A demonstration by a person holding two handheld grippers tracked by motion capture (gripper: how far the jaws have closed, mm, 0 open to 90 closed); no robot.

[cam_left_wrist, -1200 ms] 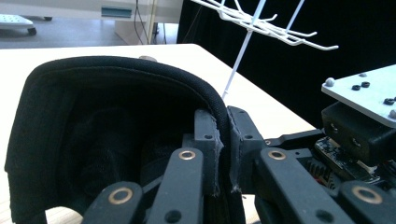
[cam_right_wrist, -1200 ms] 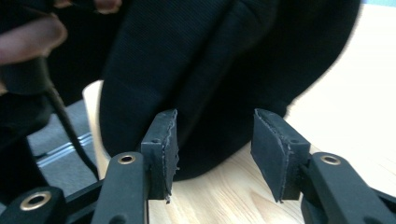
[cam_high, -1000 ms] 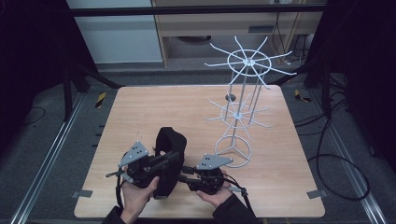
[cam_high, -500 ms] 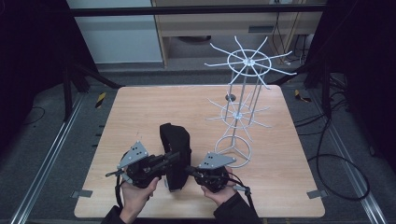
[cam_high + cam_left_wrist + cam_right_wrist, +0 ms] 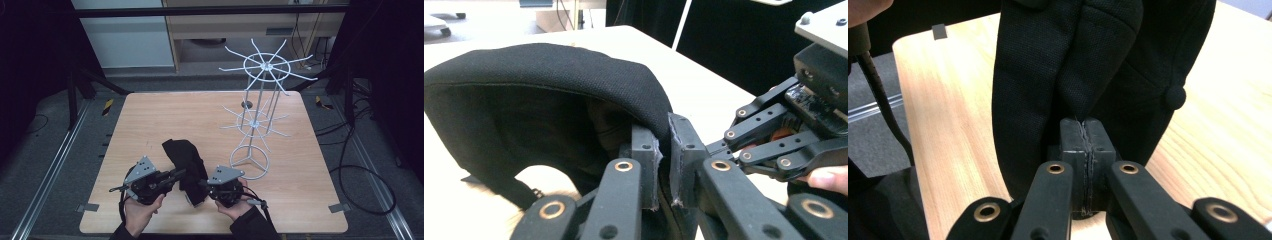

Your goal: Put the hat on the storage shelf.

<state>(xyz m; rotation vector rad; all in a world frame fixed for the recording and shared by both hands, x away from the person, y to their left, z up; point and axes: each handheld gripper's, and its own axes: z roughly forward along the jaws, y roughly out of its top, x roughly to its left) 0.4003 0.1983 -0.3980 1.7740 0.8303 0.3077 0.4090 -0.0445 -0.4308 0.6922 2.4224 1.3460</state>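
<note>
The black cap (image 5: 186, 167) stood on edge at the near side of the surface (image 5: 150, 120); left tongs (image 5: 176, 175) pinched its rim; right tongs (image 5: 202, 184), just closed, clamped its fabric.

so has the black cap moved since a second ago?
Yes. The black cap has slid toward the wire rack, its top now nearer the rack's ring base, pinched by both grippers.
</note>
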